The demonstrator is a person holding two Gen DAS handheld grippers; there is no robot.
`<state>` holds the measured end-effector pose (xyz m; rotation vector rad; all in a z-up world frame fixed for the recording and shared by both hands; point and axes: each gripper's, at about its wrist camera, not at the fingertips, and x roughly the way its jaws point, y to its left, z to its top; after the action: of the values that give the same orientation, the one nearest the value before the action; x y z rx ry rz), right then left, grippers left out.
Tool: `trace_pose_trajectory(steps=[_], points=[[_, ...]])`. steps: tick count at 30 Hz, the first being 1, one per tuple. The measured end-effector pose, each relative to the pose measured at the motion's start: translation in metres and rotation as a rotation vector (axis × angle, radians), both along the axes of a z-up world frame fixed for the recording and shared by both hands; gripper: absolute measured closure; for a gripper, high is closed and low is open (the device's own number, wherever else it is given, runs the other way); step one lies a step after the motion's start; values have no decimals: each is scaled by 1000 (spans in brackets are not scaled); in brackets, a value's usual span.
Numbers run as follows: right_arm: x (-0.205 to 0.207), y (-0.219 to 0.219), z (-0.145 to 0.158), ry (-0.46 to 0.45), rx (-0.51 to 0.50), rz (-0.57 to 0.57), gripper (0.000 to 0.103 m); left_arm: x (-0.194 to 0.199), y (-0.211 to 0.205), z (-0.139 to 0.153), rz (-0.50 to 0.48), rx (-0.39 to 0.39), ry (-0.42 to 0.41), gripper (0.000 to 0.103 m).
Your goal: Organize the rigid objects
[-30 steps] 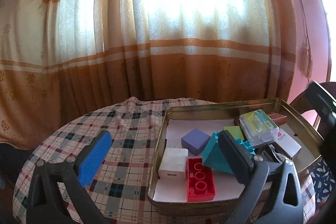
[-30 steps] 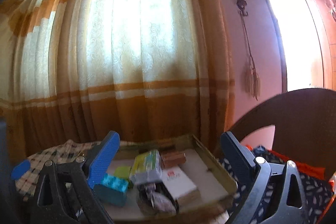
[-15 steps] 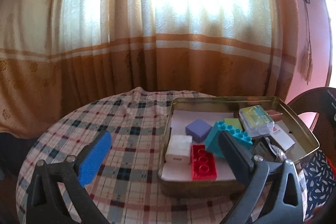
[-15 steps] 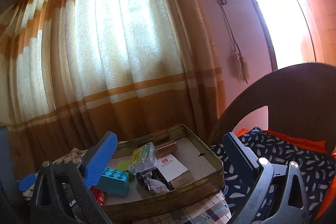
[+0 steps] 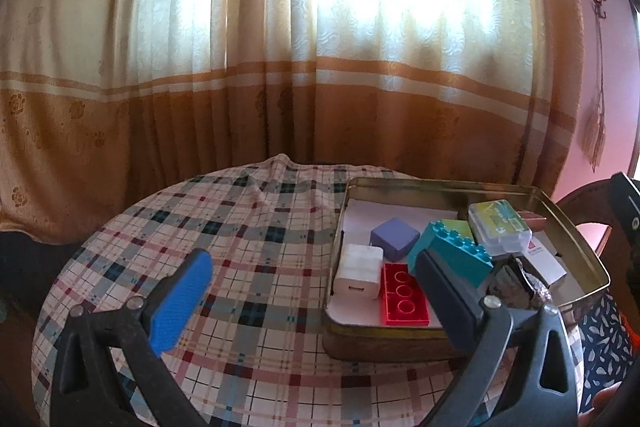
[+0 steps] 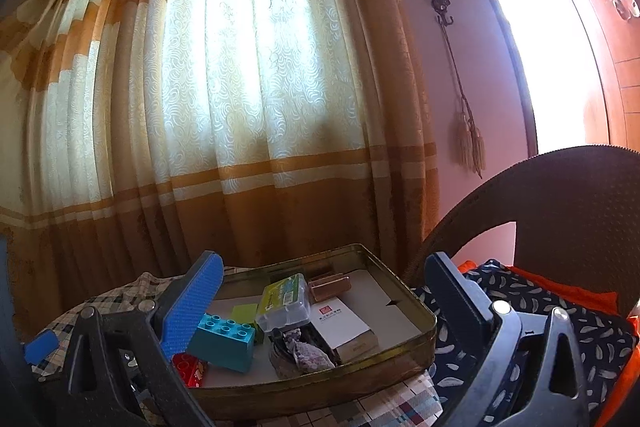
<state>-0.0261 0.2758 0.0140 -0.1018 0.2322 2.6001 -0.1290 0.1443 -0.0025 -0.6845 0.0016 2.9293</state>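
My left tongs (image 5: 312, 301) hang wide open, empty, over the plaid-clothed round bench (image 5: 240, 235). At 3 o'clock sits the brass-coloured metal tray (image 5: 436, 183), holding a teal plastic building brick (image 5: 452, 257). My right tongs (image 6: 320, 301) gape empty too.

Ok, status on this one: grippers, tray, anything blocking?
Left gripper open, empty. Right gripper open, empty. Tray holds blocks, charger, boxes. Nothing blocking.
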Motion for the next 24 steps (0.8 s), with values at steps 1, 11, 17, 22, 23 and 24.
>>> trace_pose_trajectory(steps=[1, 11, 17, 22, 23, 24], points=[[0, -1, 0, 0, 2, 0, 1, 0, 1, 0, 1, -3, 3, 0], [1, -4, 1, 4, 18, 2, 1, 1, 1, 1, 2, -6, 11, 0], [1, -5, 1, 0, 22, 1, 1, 4, 3, 1, -1, -20, 23, 0], [1, -6, 1, -2, 20, 1, 1, 4, 4, 1, -3, -30, 24, 0], [1, -6, 2, -3, 19, 0, 1, 4, 5, 2, -3, -31, 25, 0], [1, -6, 2, -4, 18, 0, 1, 5, 5, 2, -3, -32, 26, 0]])
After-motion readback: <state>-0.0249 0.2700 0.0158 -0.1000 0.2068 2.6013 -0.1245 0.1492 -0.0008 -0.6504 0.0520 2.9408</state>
